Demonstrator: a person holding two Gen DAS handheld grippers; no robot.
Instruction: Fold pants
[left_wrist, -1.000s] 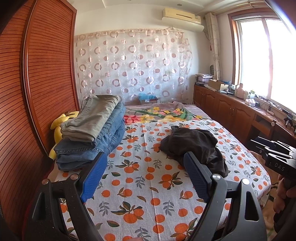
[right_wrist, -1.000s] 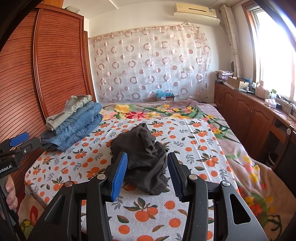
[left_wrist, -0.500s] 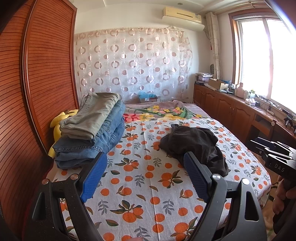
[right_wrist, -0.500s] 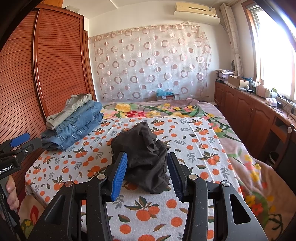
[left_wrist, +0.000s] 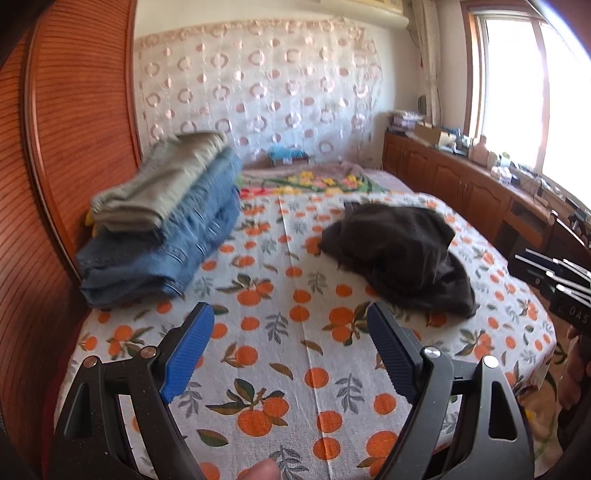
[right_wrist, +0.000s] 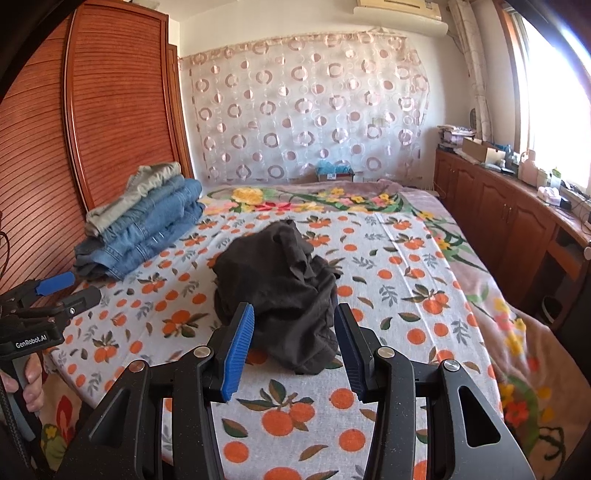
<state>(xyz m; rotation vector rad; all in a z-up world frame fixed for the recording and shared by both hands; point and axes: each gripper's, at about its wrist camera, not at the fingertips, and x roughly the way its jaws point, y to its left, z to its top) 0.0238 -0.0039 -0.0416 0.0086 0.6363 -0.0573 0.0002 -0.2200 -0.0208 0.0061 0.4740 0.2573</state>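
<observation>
Dark crumpled pants (right_wrist: 284, 291) lie in a heap on the orange-print bedsheet (right_wrist: 406, 295); they also show in the left wrist view (left_wrist: 399, 254), right of centre. My right gripper (right_wrist: 293, 314) is open and empty, its blue pads just short of the near edge of the heap. My left gripper (left_wrist: 290, 321) is open and empty above the bare sheet (left_wrist: 288, 354), left of the pants and near the bed's front edge. Each gripper shows at the side of the other's view, the left (right_wrist: 55, 291) and the right (left_wrist: 557, 284).
A stack of folded jeans and khaki pants (right_wrist: 144, 221) sits at the bed's left, against the wooden wardrobe (right_wrist: 110, 110). Wooden cabinets (right_wrist: 517, 221) with clutter run along the right under the window. A floral blanket (right_wrist: 498, 314) covers the bed's right and far parts.
The left wrist view has moved forward and down over the sheet, with motion blur. The right gripper has edged closer to the dark pants. Both grippers stay open.
</observation>
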